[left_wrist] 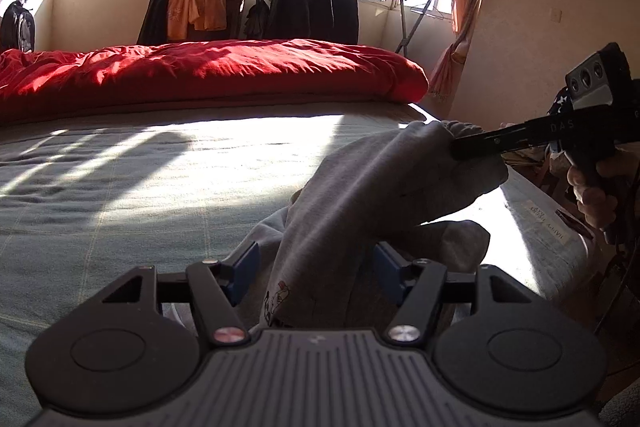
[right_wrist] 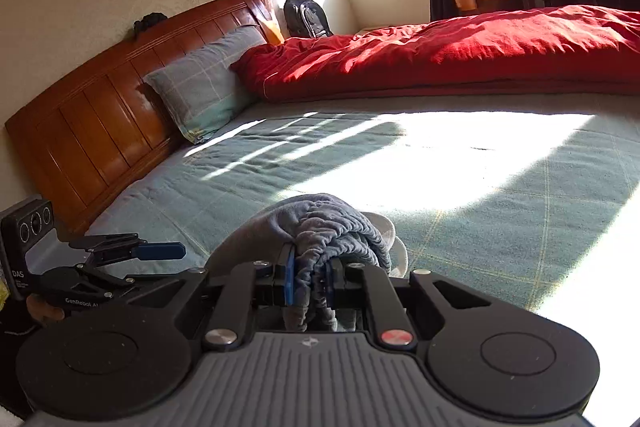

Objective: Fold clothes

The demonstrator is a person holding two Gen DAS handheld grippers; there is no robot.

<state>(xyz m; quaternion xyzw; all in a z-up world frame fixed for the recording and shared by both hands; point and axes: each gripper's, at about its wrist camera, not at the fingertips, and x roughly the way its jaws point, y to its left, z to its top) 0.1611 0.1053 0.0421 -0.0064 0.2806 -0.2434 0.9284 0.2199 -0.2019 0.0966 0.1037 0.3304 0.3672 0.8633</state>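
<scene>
A grey garment [left_wrist: 380,179] with a small cartoon print rises off the bed as a stretched fold. In the left wrist view it runs between the blue pads of my left gripper [left_wrist: 316,267], which stand apart on either side without pressing it. At its far end my right gripper [left_wrist: 456,149] is clamped on the cloth, with a person's hand [left_wrist: 592,195] on the handle. The right wrist view shows my right gripper [right_wrist: 310,267] shut on a bunched wad of the garment [right_wrist: 320,223]. My left gripper [right_wrist: 176,247] is at the left of that view, fingers apart.
A blue-green checked sheet [left_wrist: 120,187] covers the bed, partly in bright sun. A red duvet [left_wrist: 200,71] lies along the far side. A pillow [right_wrist: 200,83] leans on the wooden headboard [right_wrist: 88,123]. The mattress edge [left_wrist: 540,227] drops off at right. A clothes rack [left_wrist: 312,3] stands by the window.
</scene>
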